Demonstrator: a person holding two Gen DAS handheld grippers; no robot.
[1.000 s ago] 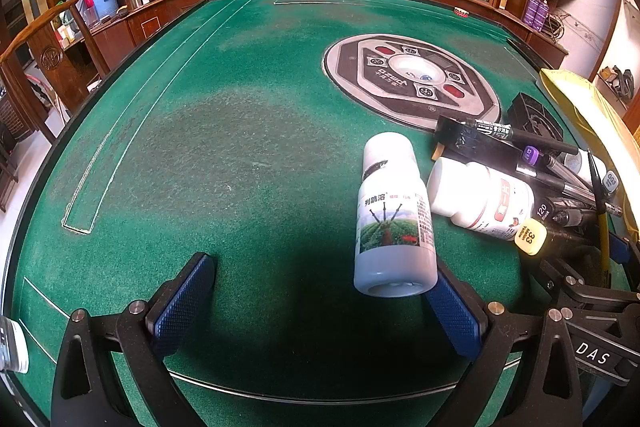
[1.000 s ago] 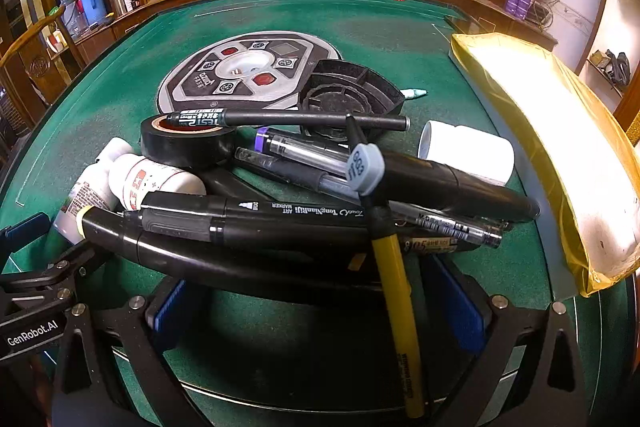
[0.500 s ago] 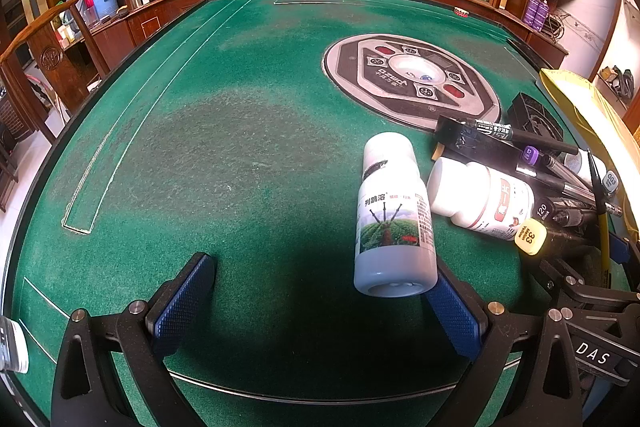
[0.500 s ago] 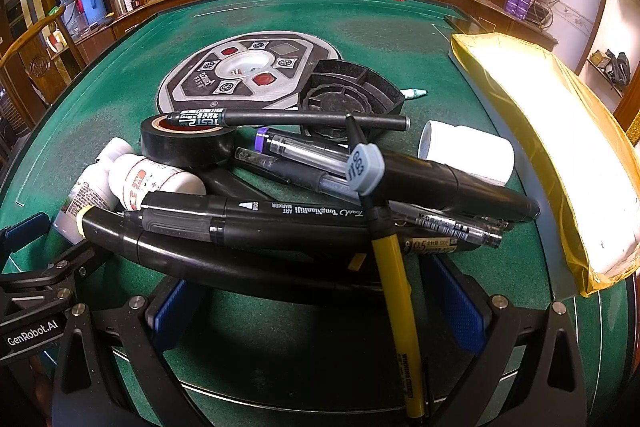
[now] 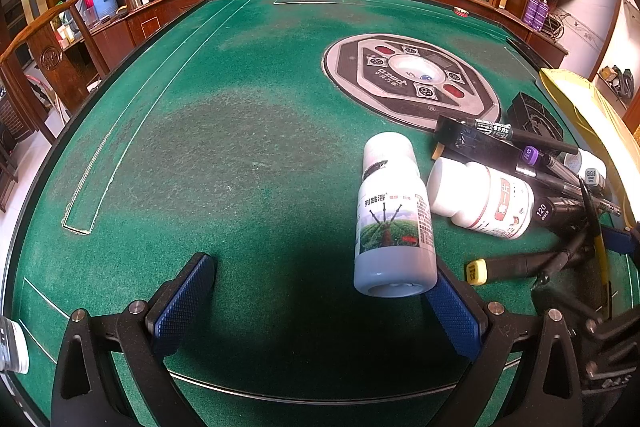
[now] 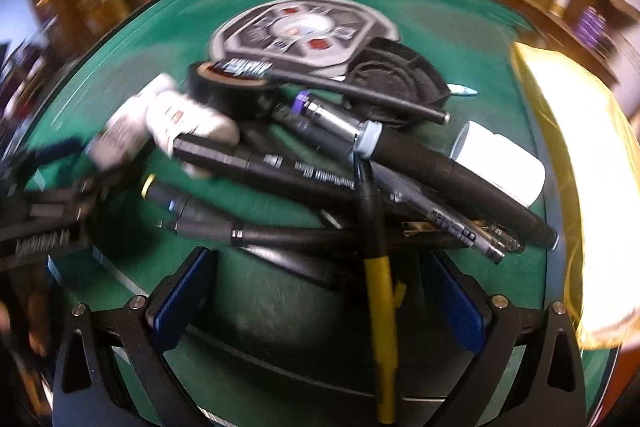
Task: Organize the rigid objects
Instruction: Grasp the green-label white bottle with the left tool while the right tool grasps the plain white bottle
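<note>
In the left wrist view my left gripper point(image 5: 318, 279) stands open low over the green felt table point(image 5: 224, 155). A white bottle with a green label point(image 5: 394, 223) lies on its side, its base against my right-hand fingertip point(image 5: 452, 307). A second white bottle with a red label point(image 5: 484, 201) lies beside it. In the blurred right wrist view my right gripper point(image 6: 318, 275) is open over a heap of black markers point(image 6: 320, 179). A yellow-bodied pen point(image 6: 382, 327) runs between its fingers, ungripped. A white bottle point(image 6: 500, 163) lies at the heap's right.
A black tape roll point(image 6: 228, 87) and a black round lid point(image 6: 396, 75) sit behind the heap. A yellow padded envelope point(image 6: 580, 167) lies along the right edge. The table's round control panel point(image 5: 412, 79) is in the middle. My left gripper's frame point(image 6: 40, 223) shows at the left.
The right wrist view has swung and tilted, now blurred, and the marker heap has shifted. A yellow-capped marker moved down toward the right gripper. The left gripper and its bottles have not moved.
</note>
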